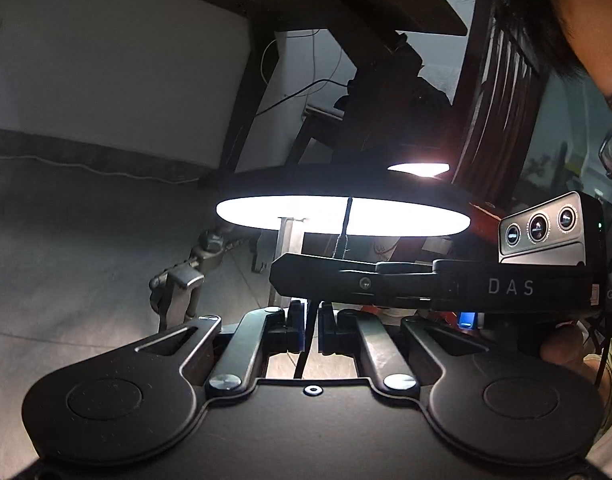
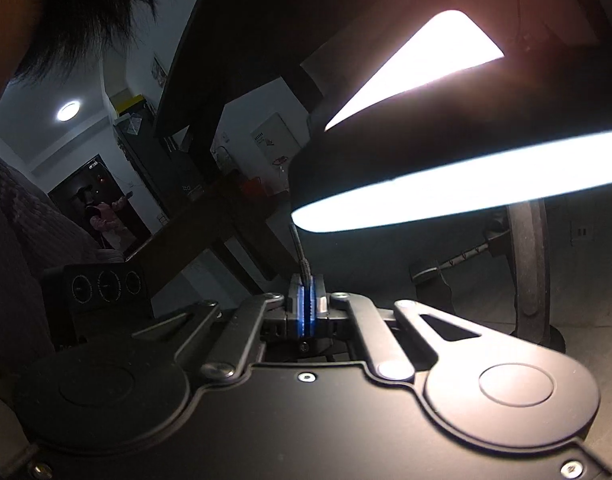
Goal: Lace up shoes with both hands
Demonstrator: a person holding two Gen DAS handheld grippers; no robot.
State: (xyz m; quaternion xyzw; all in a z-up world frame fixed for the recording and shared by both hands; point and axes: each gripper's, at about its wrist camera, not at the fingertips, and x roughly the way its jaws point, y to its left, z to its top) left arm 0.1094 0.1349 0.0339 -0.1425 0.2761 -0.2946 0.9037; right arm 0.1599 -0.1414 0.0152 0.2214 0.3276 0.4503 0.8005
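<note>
**A:** Left gripper (image 1: 312,328) first: pinched almost flat on lace (image 1: 304,354), thin dark strand running down out of sight between pads (image 1: 295,332).

**B:** Same for right gripper (image 2: 306,308): clamped tight, blue pad edges pressed together, lace standing up from the far end towards lamp (image 2: 466,184).

**A:** And shoe?

**B:** Not in either view. Presumably somewhere below, at the other end of both strands.

**A:** Why held so high, level with the lamp?

**B:** Probably to draw slack through, one end per side, for even tension. Only a guess from how straight both strands run.

**A:** Why so close together?

**B:** From the left wrist, seen lying across from the right, just beyond the left jaws. Near enough for crossing ends or starting a knot. Cannot tell which.

**A:** Materials?

**B:** Round braided cord, slightly fuzzy, looking stiffer and ribbed just above the right pads. Matte black plastic on both tools, rounded arms (image 1: 249,340), bright screws (image 1: 225,381). Flat glowing disc for the lamp, dark rim. Metal clamp (image 1: 181,280) on the left, slatted wooden chair (image 1: 498,100) far right.

**A:** Risk?

**B:** Thin cord between smooth pads: could slip under a sharp tug. Better pulled steadily.
</note>
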